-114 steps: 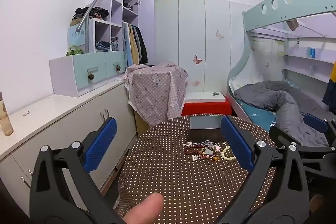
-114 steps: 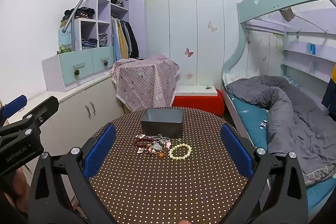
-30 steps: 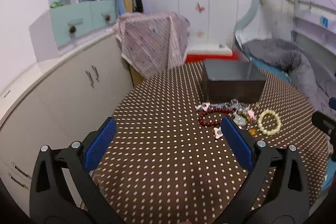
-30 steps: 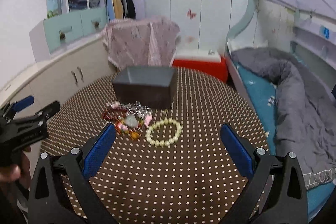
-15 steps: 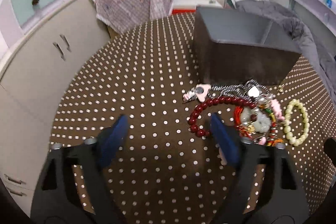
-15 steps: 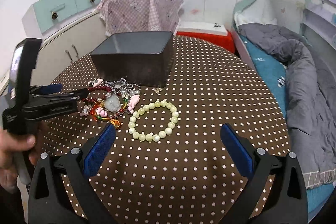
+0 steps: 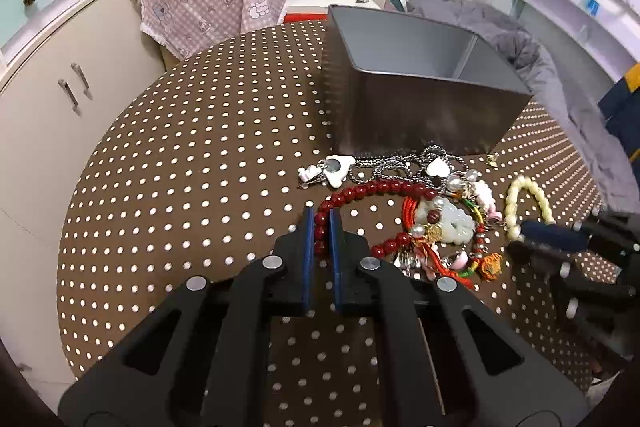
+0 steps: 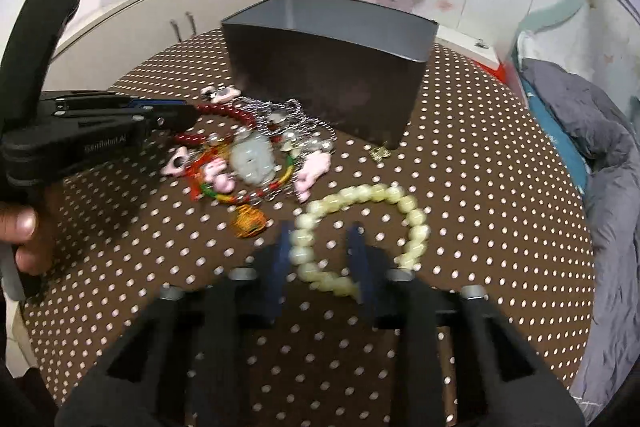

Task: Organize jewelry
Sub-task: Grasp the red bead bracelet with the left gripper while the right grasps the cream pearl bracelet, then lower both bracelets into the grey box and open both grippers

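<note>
One grey box (image 7: 420, 115) stands on the dotted tablecloth (image 7: 192, 163), straight ahead of both grippers, with the jewelry heaped just in front of its near wall. Bead strands number two: one red bead bracelet (image 7: 372, 189) and one pale bead bracelet (image 8: 360, 223). Between them lie one jade pendant (image 7: 444, 221) on red cord, one silver chain (image 7: 384, 163) with a heart charm, and several small pink and white charms, too tangled to count exactly.

The left gripper (image 7: 319, 227) is clenched on the red bead bracelet, whose beads sit pinched between its two blue pads near the tips. The rest of that loop curves ahead and to its right, touching the chain.

The right gripper (image 8: 320, 247) has its jaws partly parted and straddles the near-left arc of the pale bead bracelet; the beads lie between the pads, which do not visibly press them. Motion blur softens this part of the picture.

Only the left wrist view looks down into the box, showing one divider (image 7: 464, 57) and two compartments. It catches just part of the pale bracelet, off to the right beside the other tool. Only the right wrist view shows that bracelet's whole loop, a small gold charm (image 8: 379, 151) by the box's near corner, and the person's left hand (image 8: 24, 231) around the left tool's handle.
</note>
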The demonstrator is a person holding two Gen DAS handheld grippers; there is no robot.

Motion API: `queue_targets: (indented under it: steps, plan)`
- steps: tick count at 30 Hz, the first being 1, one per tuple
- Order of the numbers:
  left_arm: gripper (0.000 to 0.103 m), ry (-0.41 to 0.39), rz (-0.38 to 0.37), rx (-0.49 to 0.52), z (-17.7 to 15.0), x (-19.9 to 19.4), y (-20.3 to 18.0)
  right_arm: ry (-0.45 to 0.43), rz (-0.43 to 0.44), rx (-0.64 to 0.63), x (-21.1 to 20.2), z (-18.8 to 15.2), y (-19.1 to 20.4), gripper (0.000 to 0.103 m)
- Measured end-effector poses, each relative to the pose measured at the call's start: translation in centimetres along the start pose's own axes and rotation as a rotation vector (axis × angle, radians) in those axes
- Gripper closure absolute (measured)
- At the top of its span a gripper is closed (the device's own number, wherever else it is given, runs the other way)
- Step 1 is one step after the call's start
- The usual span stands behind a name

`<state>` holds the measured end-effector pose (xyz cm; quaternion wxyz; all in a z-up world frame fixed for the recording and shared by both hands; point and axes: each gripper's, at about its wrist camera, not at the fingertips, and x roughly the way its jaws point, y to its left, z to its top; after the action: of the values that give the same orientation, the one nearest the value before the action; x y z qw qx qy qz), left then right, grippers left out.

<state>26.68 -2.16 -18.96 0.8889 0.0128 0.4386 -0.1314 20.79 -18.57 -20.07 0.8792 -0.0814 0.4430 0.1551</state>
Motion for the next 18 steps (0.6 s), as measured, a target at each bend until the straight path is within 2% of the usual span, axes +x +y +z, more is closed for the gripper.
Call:
queue_targets:
  steps: [2, 5, 10, 14, 18]
  plan:
    - [0.095, -0.019, -0.014, 0.005, -0.3, -0.8, 0.1, -0.013, 0.015, 0.031, -0.7, -0.3, -0.6, 0.095]
    - [0.095, -0.060, -0.059, -0.011, -0.4, -2.6, 0.2, -0.078, 0.109, 0.141, -3.1, -0.8, -2.5, 0.095]
    - [0.095, -0.132, -0.112, -0.013, 0.4, -6.1, 0.5, -0.158, 0.171, 0.190, -6.5, -0.3, -3.9, 0.095]
    - [0.095, -0.182, -0.138, 0.012, 1.5, -8.3, -0.1, -0.229, 0.234, 0.197, -9.0, 1.9, -4.8, 0.095]
    - [0.095, -0.234, -0.160, 0.040, 3.2, -10.6, -0.7, -0.290, 0.260, 0.164, -10.3, 4.8, -4.6, 0.095]
